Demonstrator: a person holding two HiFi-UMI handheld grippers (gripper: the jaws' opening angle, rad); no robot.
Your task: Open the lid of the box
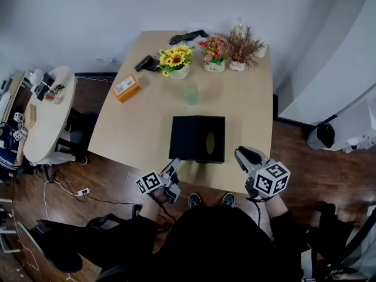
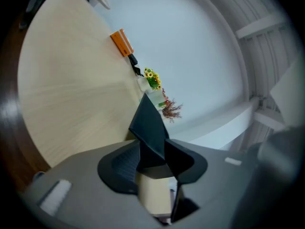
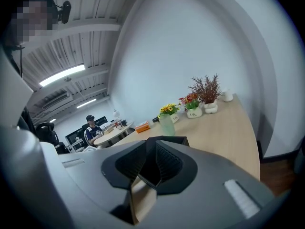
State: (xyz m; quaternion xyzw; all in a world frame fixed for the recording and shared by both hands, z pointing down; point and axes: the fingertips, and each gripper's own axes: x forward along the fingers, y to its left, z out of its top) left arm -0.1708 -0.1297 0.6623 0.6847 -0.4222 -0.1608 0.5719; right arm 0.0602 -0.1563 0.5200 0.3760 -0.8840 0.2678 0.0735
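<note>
A black box with a closed lid and an oval slot lies near the front edge of the light wooden table. My left gripper sits at the box's front left corner. In the left gripper view, which is rolled, the left gripper is open and a corner of the box stands right at the gap. My right gripper hovers just right of the front right corner, apart from the box. Its jaws are only narrowly parted with nothing between them, and the box top shows just beyond.
At the table's far end stand a sunflower pot, a pink flower pot and a dried plant. A green cup and an orange packet lie beyond the box. A round white table stands at left.
</note>
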